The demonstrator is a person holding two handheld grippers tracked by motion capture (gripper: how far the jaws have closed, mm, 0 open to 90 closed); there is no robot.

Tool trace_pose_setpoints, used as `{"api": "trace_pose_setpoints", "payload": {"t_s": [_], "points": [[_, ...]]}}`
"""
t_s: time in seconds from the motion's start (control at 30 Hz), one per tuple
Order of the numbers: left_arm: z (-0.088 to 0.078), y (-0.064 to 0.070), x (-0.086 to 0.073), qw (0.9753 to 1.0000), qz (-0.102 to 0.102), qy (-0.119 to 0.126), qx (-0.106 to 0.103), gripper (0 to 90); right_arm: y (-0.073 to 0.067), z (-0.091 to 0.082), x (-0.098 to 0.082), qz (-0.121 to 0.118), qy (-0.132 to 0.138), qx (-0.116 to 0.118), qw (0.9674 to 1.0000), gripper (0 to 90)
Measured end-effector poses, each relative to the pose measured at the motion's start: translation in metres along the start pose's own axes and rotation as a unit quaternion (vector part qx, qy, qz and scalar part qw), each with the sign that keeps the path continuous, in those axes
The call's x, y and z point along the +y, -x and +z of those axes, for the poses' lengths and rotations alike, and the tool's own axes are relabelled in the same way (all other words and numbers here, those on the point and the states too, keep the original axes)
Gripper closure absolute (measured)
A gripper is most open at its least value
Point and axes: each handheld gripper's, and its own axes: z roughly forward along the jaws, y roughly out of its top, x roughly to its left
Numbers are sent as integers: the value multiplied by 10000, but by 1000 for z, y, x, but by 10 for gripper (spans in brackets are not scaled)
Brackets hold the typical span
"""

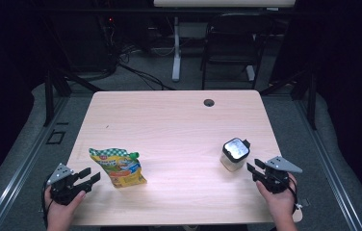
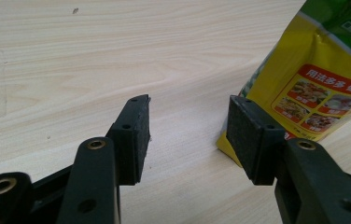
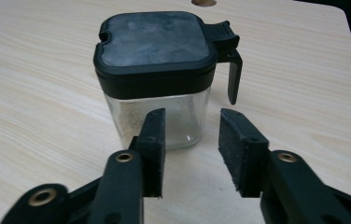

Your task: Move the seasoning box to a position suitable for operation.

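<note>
A yellow and green food pouch (image 1: 118,166) lies flat on the wooden table (image 1: 174,120), front left. My left gripper (image 1: 90,177) rests just left of it, open, nothing between its jaws. In the left gripper view the pouch (image 2: 313,74) lies just beyond the right pad (image 2: 248,135). A clear jar with a black lid (image 1: 234,154) stands front right. My right gripper (image 1: 255,167) hovers just right of it, open and empty. In the right gripper view the jar (image 3: 157,79) stands upright ahead of the pads (image 3: 154,144), apart from them.
A round cable hole (image 1: 209,102) sits near the table's far edge. Behind the table stand a black chair (image 1: 232,43) and a white stand leg (image 1: 176,48) on grey floor with cables. Metal rails run along both sides of the table.
</note>
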Motion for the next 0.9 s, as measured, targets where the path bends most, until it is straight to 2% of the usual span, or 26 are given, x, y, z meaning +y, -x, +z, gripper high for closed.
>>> {"api": "trace_pose_setpoints", "payload": {"t_s": [0.1,0.23,0.3,0.37,0.53,0.67,0.77,0.9], "points": [[-1,0,-1,9999,82,13,80,513,1,8,5,-32,-64,-33,10000,644],[1,-1,-2,9996,27,7,266,517,2,12,5,120,28,-53,9999,622],[2,-3,-2,9994,125,-4,331,511,3,12,3,128,3,-113,9999,613],[2,-5,-3,9995,158,3,286,505,6,12,1,169,-21,-145,9998,607],[3,-7,-4,9994,67,-4,345,504,13,14,2,364,99,-254,9990,603],[4,-8,-4,9992,10,56,389,497,18,16,4,365,67,-299,9989,641],[4,-8,-4,9991,54,-47,416,502,24,23,8,399,6,-340,9986,668],[6,-7,-4,9989,76,-111,442,513,28,28,12,533,68,-313,9981,683]]}}
